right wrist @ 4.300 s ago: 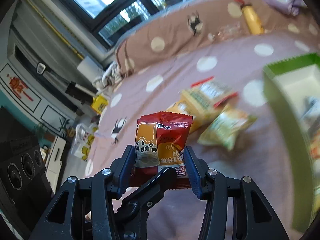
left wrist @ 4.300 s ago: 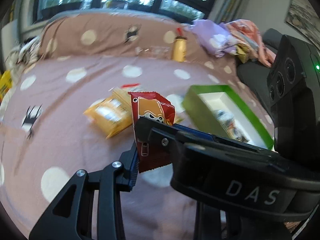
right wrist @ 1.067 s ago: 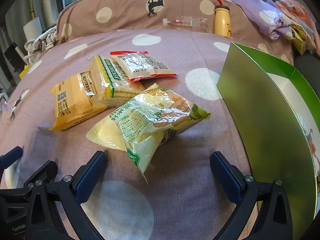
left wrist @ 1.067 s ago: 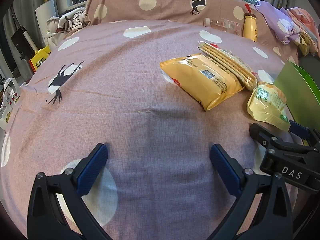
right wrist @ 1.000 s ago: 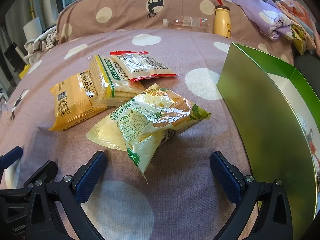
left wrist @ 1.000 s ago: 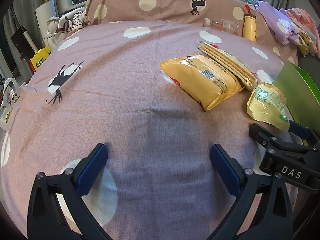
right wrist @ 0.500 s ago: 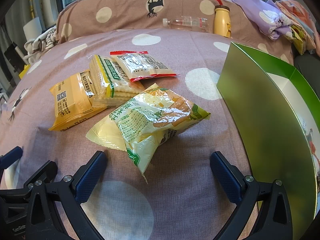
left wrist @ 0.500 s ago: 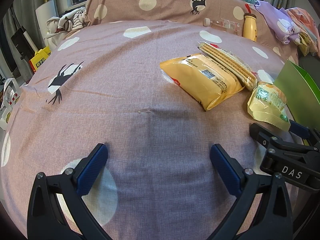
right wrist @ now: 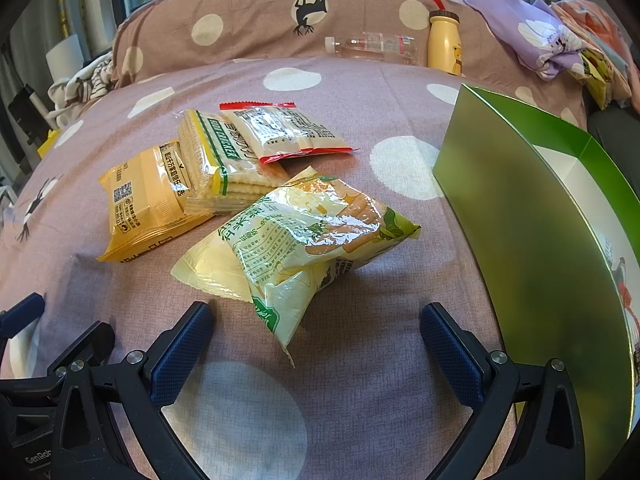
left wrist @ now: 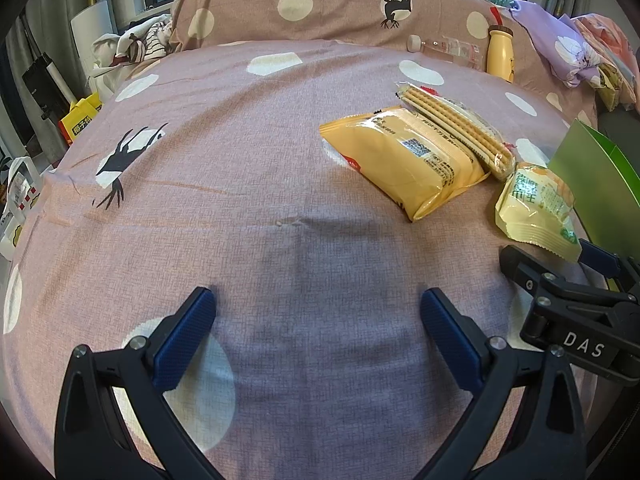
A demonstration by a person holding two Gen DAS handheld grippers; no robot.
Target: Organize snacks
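Note:
Several snack packs lie on the pink dotted bedspread (left wrist: 224,152). A pale yellow-green bag (right wrist: 308,232) lies just ahead of my right gripper (right wrist: 316,336), which is open and empty. Behind it are an orange pack (right wrist: 144,204), a cracker sleeve (right wrist: 216,160) and a red-edged clear pack (right wrist: 280,130). A green box (right wrist: 532,216) with a white inside stands at the right. My left gripper (left wrist: 318,326) is open and empty over bare bedspread; the orange pack (left wrist: 404,160), the cracker sleeve (left wrist: 456,128) and the pale bag (left wrist: 536,208) lie to its far right.
A yellow bottle (right wrist: 444,46) and a clear plastic bottle (right wrist: 372,46) lie against the dotted pillow (right wrist: 280,16) at the back. Crumpled purple bedding (right wrist: 540,36) is heaped at the back right. The bed's left edge drops to bags and clutter (left wrist: 78,122) on the floor.
About four seconds ago both grippers held a red snack pack; now both are open and empty, low over the bed. Nothing has moved in the last second.

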